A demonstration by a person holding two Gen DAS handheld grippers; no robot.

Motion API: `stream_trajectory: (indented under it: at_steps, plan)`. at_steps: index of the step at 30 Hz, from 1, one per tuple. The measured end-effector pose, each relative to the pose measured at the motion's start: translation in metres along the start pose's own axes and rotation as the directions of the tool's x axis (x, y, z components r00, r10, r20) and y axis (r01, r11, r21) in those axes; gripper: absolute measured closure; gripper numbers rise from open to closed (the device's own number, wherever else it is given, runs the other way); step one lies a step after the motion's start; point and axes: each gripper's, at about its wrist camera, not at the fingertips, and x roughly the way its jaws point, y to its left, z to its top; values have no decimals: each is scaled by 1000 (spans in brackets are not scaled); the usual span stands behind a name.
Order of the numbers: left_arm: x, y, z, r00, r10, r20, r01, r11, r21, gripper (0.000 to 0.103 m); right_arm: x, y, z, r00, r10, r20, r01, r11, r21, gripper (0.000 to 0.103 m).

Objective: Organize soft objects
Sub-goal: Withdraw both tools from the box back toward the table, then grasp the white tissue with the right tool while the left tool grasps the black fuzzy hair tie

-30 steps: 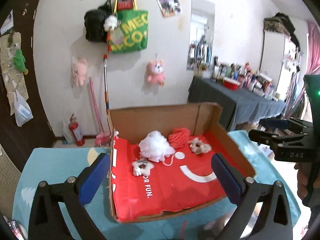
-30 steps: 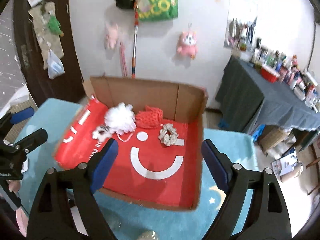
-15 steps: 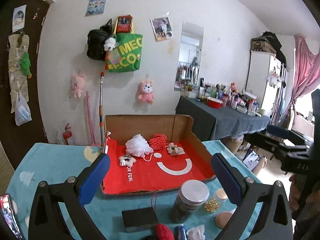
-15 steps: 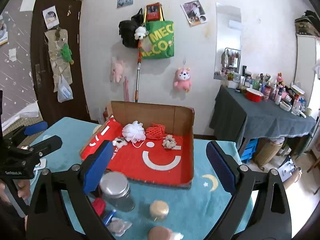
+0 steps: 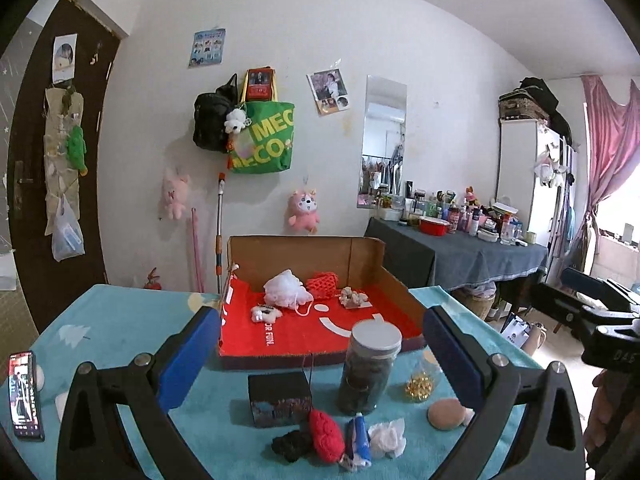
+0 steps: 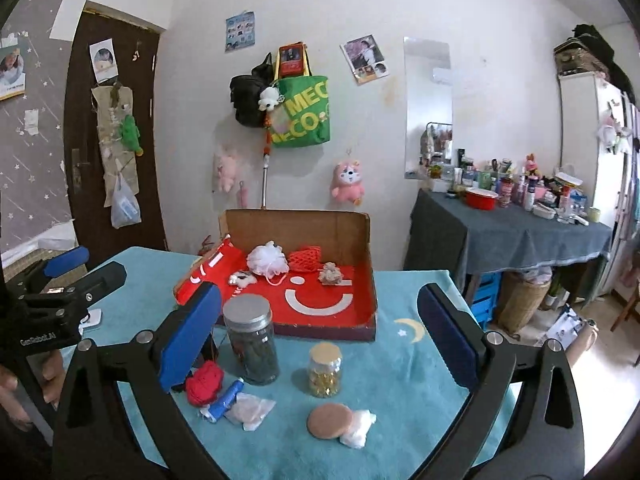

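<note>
A red-lined cardboard box at the back of the table holds a white mesh puff, a red knit piece, a small plush and a beige scrunchie. Near the front lie a red knit ball, a black soft lump, a white crumpled piece and a tan round puff. My left gripper and right gripper are open and empty above them.
A tall lidded jar, a small jar of gold beads, a black box and a blue tube stand on the teal table cloth. A phone lies at the left edge.
Both grippers have pulled back and up from over the box. The front of the table with the jars and loose soft things has come into view. Both stay open.
</note>
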Motion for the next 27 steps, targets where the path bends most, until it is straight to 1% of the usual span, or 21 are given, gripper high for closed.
stream_trajectory:
  at_steps: [2, 4, 8, 11, 16, 18, 21, 25, 27]
  plan:
    - [-2, -1, -11, 1000, -2, 16, 2, 1000, 5, 0, -3, 1, -11, 1000, 17, 7, -17, 1000, 3, 3]
    - [-4, -3, -21, 1000, -6, 23, 6, 1000, 0, 0, -5, 1, -25, 1000, 17, 16, -17, 1000, 18, 3]
    - [-6, -8, -44, 1000, -14, 26, 14, 1000, 8, 0, -2, -2, -55, 999, -21, 35, 20, 999, 39, 3]
    - [-1, -10, -60, 1000, -12, -1, 12, 1000, 9, 0, 5, -8, -73, 1000, -17, 8, 16, 997, 76, 3]
    - [13, -8, -85, 998, -2, -59, 1, 1000, -8, 0, 17, -15, -97, 997, -73, -31, 75, 993, 93, 3]
    - [19, -9, -94, 997, 12, -79, -12, 1000, -4, 0, 20, -17, -104, 995, -88, -38, 91, 992, 88, 3]
    - [24, -8, -103, 995, 16, -98, -16, 1000, -5, 0, 24, -15, -114, 990, -131, -44, 133, 990, 55, 3]
    - [32, -8, -114, 990, 12, -143, -13, 1000, -11, 0, 32, -17, -127, 991, -106, -83, 112, 991, 78, 3]
    - [36, -6, -120, 986, 11, -164, -13, 1000, -16, 0, 35, -17, -131, 990, -106, -94, 113, 991, 77, 3]
